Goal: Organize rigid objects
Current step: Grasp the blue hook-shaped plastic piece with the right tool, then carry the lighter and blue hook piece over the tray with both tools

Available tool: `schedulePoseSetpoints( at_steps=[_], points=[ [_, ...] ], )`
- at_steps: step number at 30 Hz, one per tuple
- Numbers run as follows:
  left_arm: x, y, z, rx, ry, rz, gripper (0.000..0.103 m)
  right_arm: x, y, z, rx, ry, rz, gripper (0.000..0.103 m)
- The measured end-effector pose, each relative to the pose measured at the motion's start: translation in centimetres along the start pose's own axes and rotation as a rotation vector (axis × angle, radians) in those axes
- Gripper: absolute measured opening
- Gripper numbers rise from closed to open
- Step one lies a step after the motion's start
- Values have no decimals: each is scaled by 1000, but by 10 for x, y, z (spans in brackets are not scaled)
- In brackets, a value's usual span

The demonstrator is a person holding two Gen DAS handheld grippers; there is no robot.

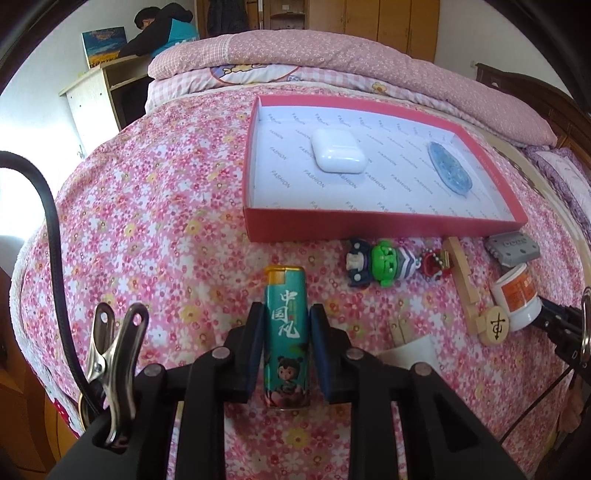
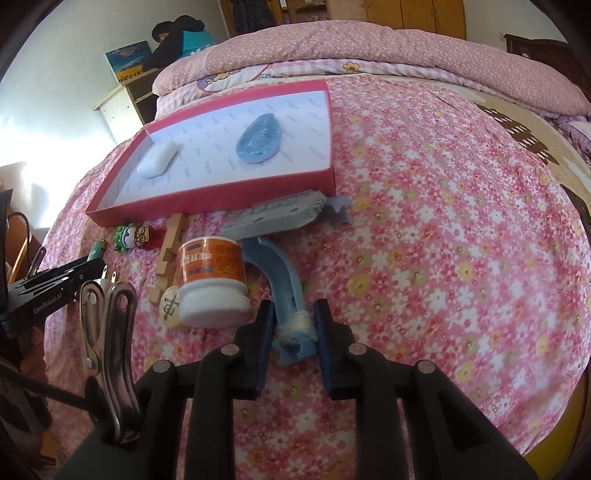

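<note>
My left gripper [image 1: 286,317] is shut on a teal lighter [image 1: 286,332] with a yellow top, standing between its pads above the floral bedspread. My right gripper [image 2: 295,317] is shut on the near end of a curved blue plastic piece [image 2: 282,280] with a white tuft on it. A red tray [image 1: 388,225] lies ahead with a white earbud case [image 1: 338,155] and a blue oval piece [image 1: 450,171] inside. In front of the tray lie a green toy figure [image 1: 384,264], a wooden piece [image 1: 467,284], a white jar [image 2: 210,280] with an orange label and a grey plastic part [image 2: 273,218].
Everything sits on a bed with a pink flowered cover [image 2: 443,221]. A folded pink quilt [image 1: 332,55] lies at the far end. A person [image 1: 162,29] leans over a desk [image 1: 96,92] beyond the bed on the left. A black cable [image 1: 55,240] hangs at the left.
</note>
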State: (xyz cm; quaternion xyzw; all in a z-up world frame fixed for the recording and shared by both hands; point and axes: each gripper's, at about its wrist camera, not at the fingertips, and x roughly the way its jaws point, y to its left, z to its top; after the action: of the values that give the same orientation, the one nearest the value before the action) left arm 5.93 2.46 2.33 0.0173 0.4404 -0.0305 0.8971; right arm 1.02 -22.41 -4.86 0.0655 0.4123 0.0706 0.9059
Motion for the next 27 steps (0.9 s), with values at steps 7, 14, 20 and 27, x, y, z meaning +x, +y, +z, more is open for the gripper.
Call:
schedulePoseSetpoints(
  at_steps=[7, 14, 20, 27],
  points=[
    [0, 3, 1, -26, 1, -17, 27, 4, 15, 1, -74, -20, -56, 32],
    [-10, 17, -7, -79, -1, -82, 24, -5, 18, -11, -63, -21, -52, 16],
    [-23, 20, -13, -98, -12, -115, 24, -15, 19, -18, -33, -30, -15, 16],
    [-45, 12, -9, -91, -58, -126, 24, -30, 26, -15, -28, -65, 8, 16]
  ],
)
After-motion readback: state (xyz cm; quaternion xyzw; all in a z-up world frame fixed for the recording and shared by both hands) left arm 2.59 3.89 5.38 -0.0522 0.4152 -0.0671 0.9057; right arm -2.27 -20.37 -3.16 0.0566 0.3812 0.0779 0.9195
